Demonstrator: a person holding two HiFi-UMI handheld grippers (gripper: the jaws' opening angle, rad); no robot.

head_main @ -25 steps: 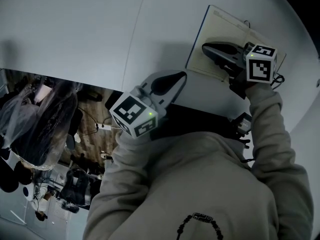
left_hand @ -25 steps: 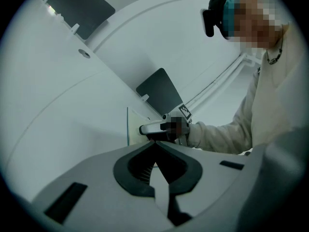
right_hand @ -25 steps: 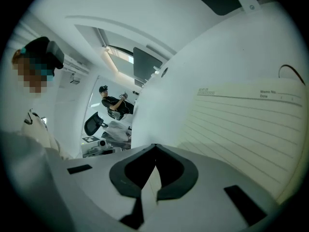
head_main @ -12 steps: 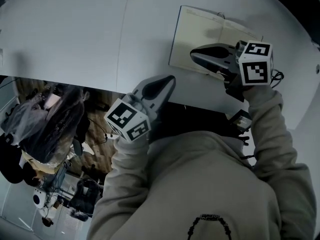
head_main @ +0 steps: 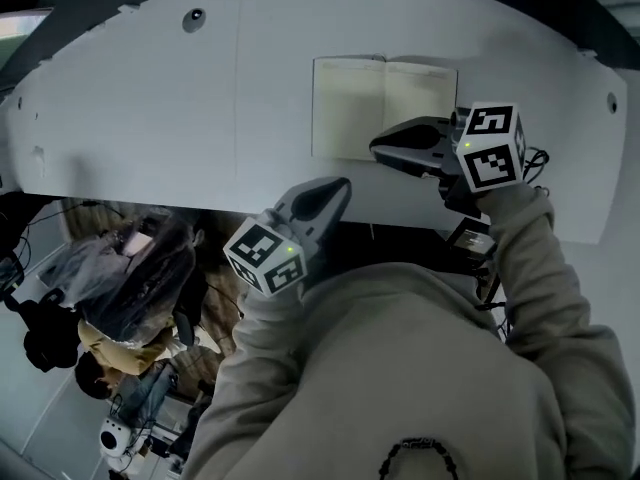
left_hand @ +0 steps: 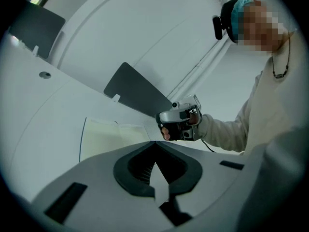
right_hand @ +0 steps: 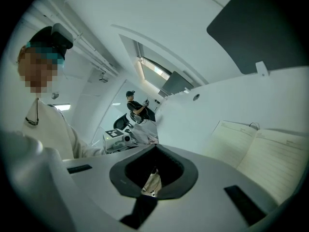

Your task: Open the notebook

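Observation:
The notebook (head_main: 385, 108) lies open and flat on the white table (head_main: 150, 98), showing two cream lined pages. It also shows in the left gripper view as the notebook (left_hand: 104, 137) and in the right gripper view as the notebook (right_hand: 260, 149). My right gripper (head_main: 375, 148) hovers over the notebook's near right edge, pointing left, shut with nothing between its jaws. My left gripper (head_main: 345, 181) is held near the table's front edge, below the notebook, and is shut and empty too. The right gripper (left_hand: 181, 124) shows in the left gripper view, held in a hand.
Dark upright panels (left_hand: 140, 93) stand at the table's far side. Small round holes (head_main: 193, 15) mark the tabletop. Left of and below the table's front edge lie bags and cables on the floor (head_main: 130, 278). Another person (right_hand: 135, 108) stands far off in the room.
Both grippers have lifted away from the table. The right one has come off the notebook's page. The head view has swung, so the open notebook now sits squarer and nearer the middle.

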